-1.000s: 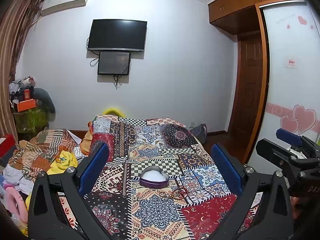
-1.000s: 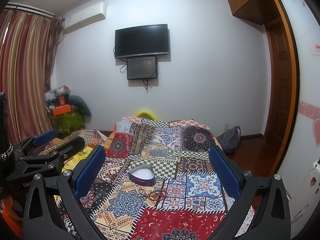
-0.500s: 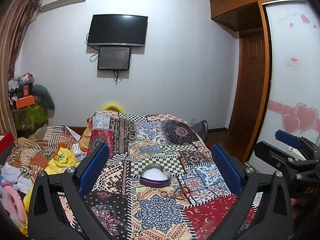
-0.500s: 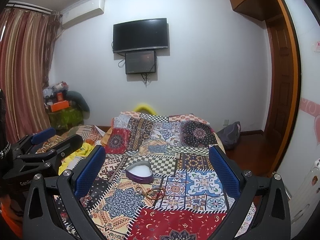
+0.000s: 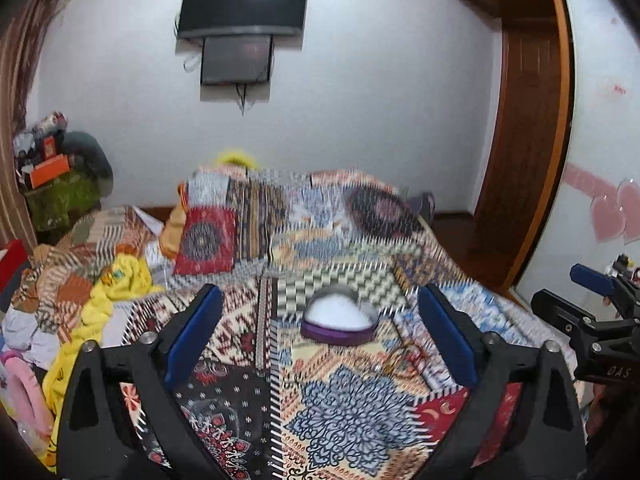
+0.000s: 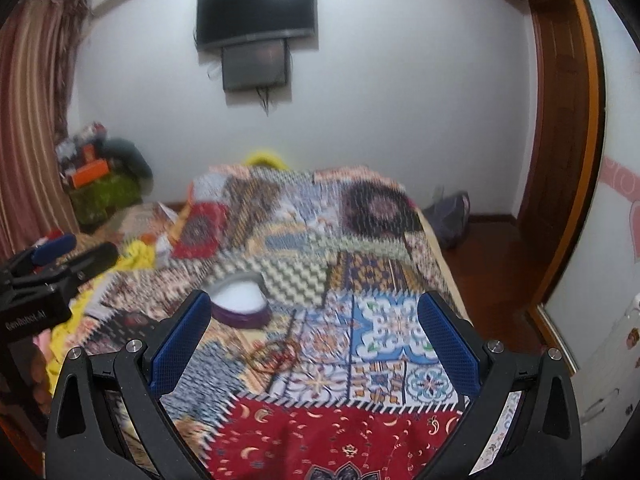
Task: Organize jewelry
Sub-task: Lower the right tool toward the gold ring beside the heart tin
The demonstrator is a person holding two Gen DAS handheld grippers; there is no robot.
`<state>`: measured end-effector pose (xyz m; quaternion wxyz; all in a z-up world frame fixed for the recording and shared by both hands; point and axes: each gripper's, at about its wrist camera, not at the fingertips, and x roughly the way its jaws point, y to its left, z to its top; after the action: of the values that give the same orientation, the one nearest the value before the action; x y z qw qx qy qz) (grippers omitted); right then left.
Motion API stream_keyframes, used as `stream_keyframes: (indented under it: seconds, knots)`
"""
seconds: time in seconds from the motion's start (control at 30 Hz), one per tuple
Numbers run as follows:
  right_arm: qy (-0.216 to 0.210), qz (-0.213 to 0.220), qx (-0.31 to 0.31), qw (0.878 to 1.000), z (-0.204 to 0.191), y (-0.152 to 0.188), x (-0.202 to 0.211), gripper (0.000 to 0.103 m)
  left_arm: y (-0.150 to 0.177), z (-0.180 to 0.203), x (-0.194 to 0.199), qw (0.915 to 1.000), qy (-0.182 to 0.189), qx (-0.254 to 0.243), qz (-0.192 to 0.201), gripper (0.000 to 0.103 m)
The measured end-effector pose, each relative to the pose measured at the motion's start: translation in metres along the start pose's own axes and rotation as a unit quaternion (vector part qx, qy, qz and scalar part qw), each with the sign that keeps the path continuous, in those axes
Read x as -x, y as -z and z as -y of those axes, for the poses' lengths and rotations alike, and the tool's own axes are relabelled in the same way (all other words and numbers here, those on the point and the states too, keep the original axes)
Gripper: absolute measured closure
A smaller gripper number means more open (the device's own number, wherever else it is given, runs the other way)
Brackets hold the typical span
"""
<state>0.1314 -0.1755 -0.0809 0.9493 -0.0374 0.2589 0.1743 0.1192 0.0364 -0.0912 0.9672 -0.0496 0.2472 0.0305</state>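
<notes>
Ahead between the spread jaws of the left gripper (image 5: 318,336): heart box (image 5: 339,320); bangles (image 6: 274,356), blurry, between the right gripper (image 6: 316,336) jaws, also released, bedspread (image 6: 384,320) around.

Purple heart-shaped box with white lining (image 5: 339,322) sits on patchwork-patterned bedspread (image 5: 344,412). Reddish loops of jewellery (image 6: 274,356) lie just right-front of it.
</notes>
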Motion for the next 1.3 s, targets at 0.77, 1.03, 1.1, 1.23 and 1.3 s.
stream_keyframes:
  seconds: [0.77, 1.03, 1.1, 1.23, 1.3]
  knots:
    - [-0.078, -0.197, 0.035, 0.977, 0.012, 0.040, -0.115, 0.028, 0.074, -0.006, -0.119, 0.9720, 0.077, -0.017, -0.221, 0.050]
    - [-0.110, -0.227, 0.043, 0.967, 0.009, 0.047, -0.121, 0.040, 0.079, 0.007, -0.125, 0.9699, 0.088, -0.052, -0.221, 0.063]
    - [-0.111, -0.231, 0.052, 0.965, 0.007, 0.050, -0.122, 0.042, 0.079, 0.010, -0.124, 0.9701, 0.090, -0.059, -0.218, 0.068]
    - [-0.119, -0.246, 0.066, 0.960, 0.002, 0.057, -0.127, 0.051, 0.080, 0.009, -0.126, 0.9707, 0.087, -0.067, -0.214, 0.078]
    - [-0.121, -0.247, 0.067, 0.959, 0.002, 0.057, -0.129, 0.051, 0.080, 0.010, -0.125, 0.9704, 0.095, -0.071, -0.210, 0.085]
